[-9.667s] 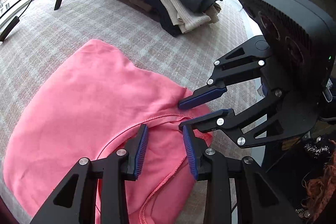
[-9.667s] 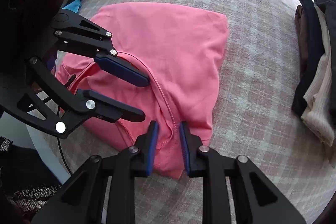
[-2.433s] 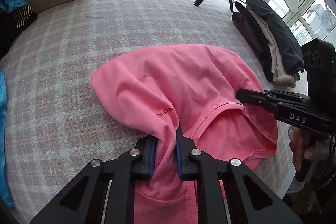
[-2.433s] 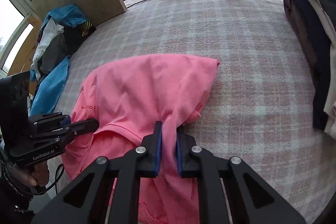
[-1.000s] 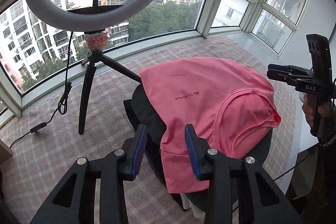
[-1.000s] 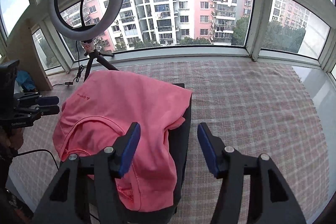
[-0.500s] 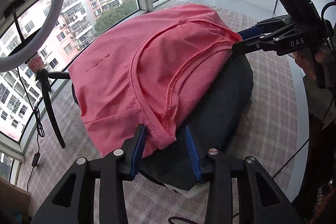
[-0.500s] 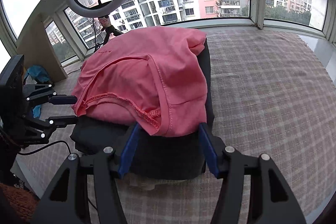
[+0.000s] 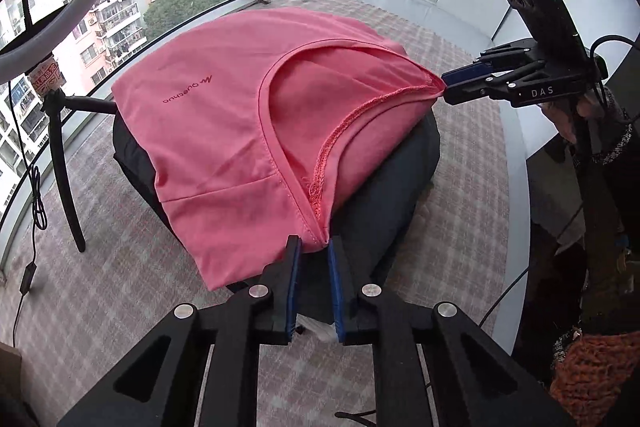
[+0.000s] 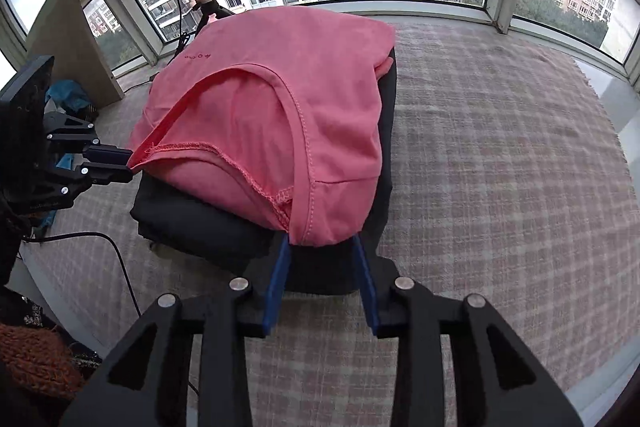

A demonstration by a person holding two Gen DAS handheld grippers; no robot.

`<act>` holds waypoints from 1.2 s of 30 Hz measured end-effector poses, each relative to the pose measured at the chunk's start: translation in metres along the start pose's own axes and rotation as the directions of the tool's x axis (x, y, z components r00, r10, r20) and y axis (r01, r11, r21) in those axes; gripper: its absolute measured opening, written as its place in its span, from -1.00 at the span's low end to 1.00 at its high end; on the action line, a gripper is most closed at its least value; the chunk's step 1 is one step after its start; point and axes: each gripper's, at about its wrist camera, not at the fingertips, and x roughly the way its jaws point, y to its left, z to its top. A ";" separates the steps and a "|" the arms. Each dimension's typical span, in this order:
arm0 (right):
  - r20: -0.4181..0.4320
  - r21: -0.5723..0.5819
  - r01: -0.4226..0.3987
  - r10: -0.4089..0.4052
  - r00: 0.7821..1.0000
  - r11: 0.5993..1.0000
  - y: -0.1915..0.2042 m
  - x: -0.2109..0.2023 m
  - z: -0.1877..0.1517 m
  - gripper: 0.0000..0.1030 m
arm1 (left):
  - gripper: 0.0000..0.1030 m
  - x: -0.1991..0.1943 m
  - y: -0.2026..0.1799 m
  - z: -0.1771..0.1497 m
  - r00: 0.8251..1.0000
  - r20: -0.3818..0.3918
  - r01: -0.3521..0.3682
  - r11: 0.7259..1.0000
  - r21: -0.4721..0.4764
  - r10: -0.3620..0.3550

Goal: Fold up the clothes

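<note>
Lying folded atop dark clothes pile (image 9: 400, 187), pink shirt (image 9: 224, 131), neckline toward grippers.

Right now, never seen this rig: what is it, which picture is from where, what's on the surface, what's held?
No robot: a person holds a two-fingered tool in each hand, each with a fisheye camera looking along its fingers. One picture is from the left gripper, the other from the right gripper. A pink shirt lies atop a dark folded pile on a checked cloth. Both pairs of fingers have just been closing on the shirt's near corners; the left pinches one, the right's grip is unclear.
</note>
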 end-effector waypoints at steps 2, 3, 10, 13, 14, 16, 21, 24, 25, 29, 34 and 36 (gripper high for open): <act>0.106 0.036 -0.052 0.048 0.993 0.998 -0.005 -0.022 0.008 -0.37 | -0.72 -0.013 0.000 0.003 0.999 0.024 -0.022 1.000 0.009 0.022; 0.169 0.050 -0.071 0.062 0.984 0.996 -0.007 -0.033 0.014 -0.37 | -0.67 -0.020 0.002 0.006 0.998 0.046 -0.044 0.999 0.016 0.043; 0.303 0.000 0.005 -0.005 0.953 1.000 0.005 0.005 0.103 -0.37 | -0.39 -0.017 0.043 0.074 0.958 0.205 -0.180 0.977 -0.117 0.202; 0.254 0.045 -0.058 0.045 0.966 0.997 -0.011 0.050 0.139 -0.34 | -0.29 0.008 0.070 0.104 0.954 0.199 -0.194 0.966 -0.170 0.226; 0.214 0.056 -0.064 0.051 0.976 0.996 -0.015 0.069 0.148 -0.29 | -0.18 0.022 0.081 0.108 0.960 0.171 -0.193 0.966 -0.175 0.223; 0.112 0.074 -0.055 0.047 0.993 0.996 -0.022 0.108 0.161 -0.20 | -0.22 0.049 0.096 0.105 0.969 0.101 -0.201 0.957 -0.210 0.225; 0.195 0.087 -0.047 0.029 0.980 0.995 -0.022 0.077 0.159 -0.20 | -0.30 0.026 0.100 0.076 0.971 0.138 -0.156 0.952 -0.264 0.198; 0.248 0.016 -0.029 0.024 0.969 0.999 -0.004 0.042 0.135 -0.18 | -0.28 -0.007 0.089 0.054 0.963 0.198 -0.128 0.957 -0.261 0.183; 0.247 -0.007 -0.003 0.004 0.969 1.000 0.004 0.037 0.125 -0.15 | -0.28 -0.014 0.082 0.046 0.963 0.207 -0.119 0.961 -0.249 0.173; 0.152 -0.061 0.091 -0.080 0.985 0.994 0.028 0.047 0.077 0.02 | -0.08 0.001 0.059 0.008 0.981 0.154 -0.091 0.980 -0.175 0.118; 0.114 0.046 0.107 -0.112 0.987 0.993 0.026 0.014 0.013 0.03 | -0.19 -0.014 0.042 -0.046 0.984 0.066 -0.143 0.960 -0.241 0.164; 0.139 0.111 0.138 -0.153 0.979 0.984 0.030 -0.010 -0.012 0.17 | -0.14 -0.044 0.032 -0.069 0.969 0.085 -0.201 0.943 -0.265 0.230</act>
